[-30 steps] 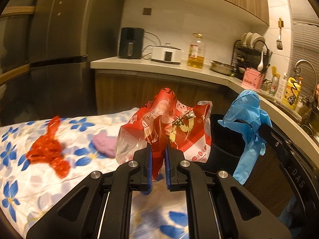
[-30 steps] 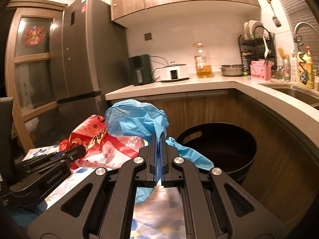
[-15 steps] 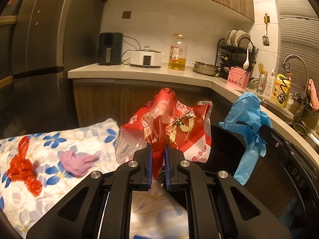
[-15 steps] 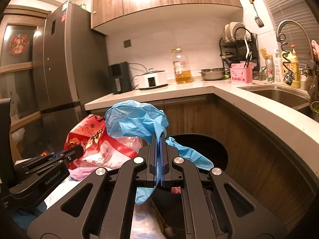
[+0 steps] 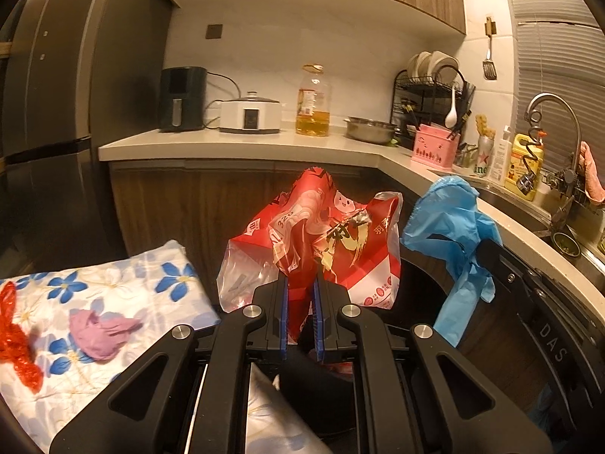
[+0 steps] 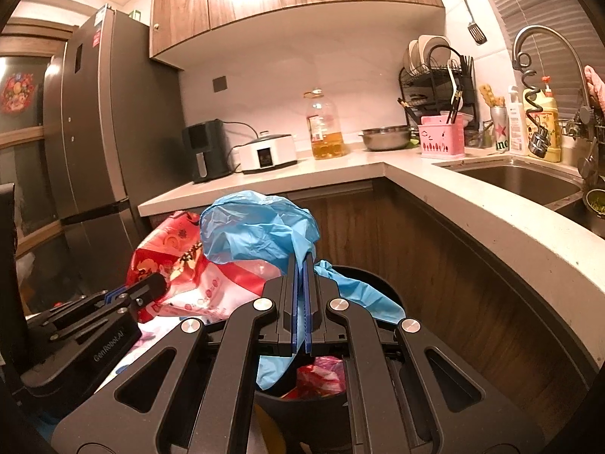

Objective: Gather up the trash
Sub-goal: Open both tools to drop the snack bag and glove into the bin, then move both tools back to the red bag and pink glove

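My left gripper (image 5: 300, 283) is shut on a red and white printed plastic bag (image 5: 336, 234) and holds it up over the near rim of a black bin (image 5: 419, 295). My right gripper (image 6: 301, 261) is shut on a crumpled blue plastic bag (image 6: 257, 230) above the same bin (image 6: 382, 291). The blue bag (image 5: 450, 219) shows to the right in the left wrist view, and the red bag (image 6: 177, 253) to the left in the right wrist view. Red trash (image 6: 321, 376) lies inside the bin.
A floral tablecloth (image 5: 124, 287) at left carries a purple wad (image 5: 98, 335) and a red plastic scrap (image 5: 15, 336). A wooden cabinet and pale counter (image 6: 472, 204) curve around the bin, with a sink (image 6: 522, 181) at right. A fridge (image 6: 98, 166) stands at left.
Both grippers have moved right, off the table and over the bin, still holding their bags. The tablecloth and its scraps have slid to the left of view.
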Demonstrator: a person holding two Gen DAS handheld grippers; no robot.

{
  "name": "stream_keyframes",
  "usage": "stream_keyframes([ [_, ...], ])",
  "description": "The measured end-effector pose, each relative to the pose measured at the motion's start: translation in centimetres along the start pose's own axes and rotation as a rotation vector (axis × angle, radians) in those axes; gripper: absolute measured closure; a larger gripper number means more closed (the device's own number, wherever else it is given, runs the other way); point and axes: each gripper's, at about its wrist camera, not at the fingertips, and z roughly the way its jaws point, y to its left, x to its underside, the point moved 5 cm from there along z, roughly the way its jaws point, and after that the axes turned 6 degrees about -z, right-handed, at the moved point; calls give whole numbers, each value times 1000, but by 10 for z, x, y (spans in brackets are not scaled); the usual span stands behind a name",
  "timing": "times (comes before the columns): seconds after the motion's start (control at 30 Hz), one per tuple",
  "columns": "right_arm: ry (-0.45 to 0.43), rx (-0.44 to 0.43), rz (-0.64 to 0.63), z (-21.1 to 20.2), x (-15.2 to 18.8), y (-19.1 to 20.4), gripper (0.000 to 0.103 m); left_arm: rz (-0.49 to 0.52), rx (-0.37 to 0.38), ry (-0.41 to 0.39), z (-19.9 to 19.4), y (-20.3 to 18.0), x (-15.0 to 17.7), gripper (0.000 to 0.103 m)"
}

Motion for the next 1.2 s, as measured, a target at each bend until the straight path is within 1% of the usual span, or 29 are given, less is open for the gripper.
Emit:
stream_keyframes([
  [0.27,19,1,23,17,5,-17,99,21,42,26,25,-15,6,91],
  [0.3,24,-4,28,20,6,-19,99,25,42,27,27,-16,7,88],
  [0.4,39,-4,30,26,8,-21,99,25,44,40,33,-14,10,85],
  [0.43,45,-4,29,28,9,-22,98,26,44,48,35,-13,12,82],
  [0.47,54,-2,29,31,11,-22,95,25,46,50,36,-13,12,76],
  [0.5,57,0,30,32,12,-23,89,24,43,50,37,-11,13,67],
  [0.53,60,1,32,34,12,-24,84,22,40,47,38,-10,14,63],
  [0.6,63,5,38,35,14,-25,63,18,40,51,39,-8,14,55],
  [0.63,62,7,40,35,15,-26,61,14,36,52,39,-6,15,51],
  [0.7,66,14,44,35,17,-28,58,-1,17,46,39,1,16,37],
  [0.73,70,17,47,35,18,-29,56,-7,10,45,39,3,16,34],
  [0.8,74,23,54,33,20,-30,47,-31,-7,59,38,13,19,26],
  [0.9,84,35,54,28,25,-27,38,-49,-34,66,33,24,25,17],
  [1.03,92,50,48,19,33,-22,28,-27,-90,62,20,35,33,11],
  [1.07,95,54,50,15,36,-19,25,-28,-101,61,15,39,36,6],
  [1.2,102,55,43,1,44,-8,20,-29,-148,45,-5,53,45,6],
])
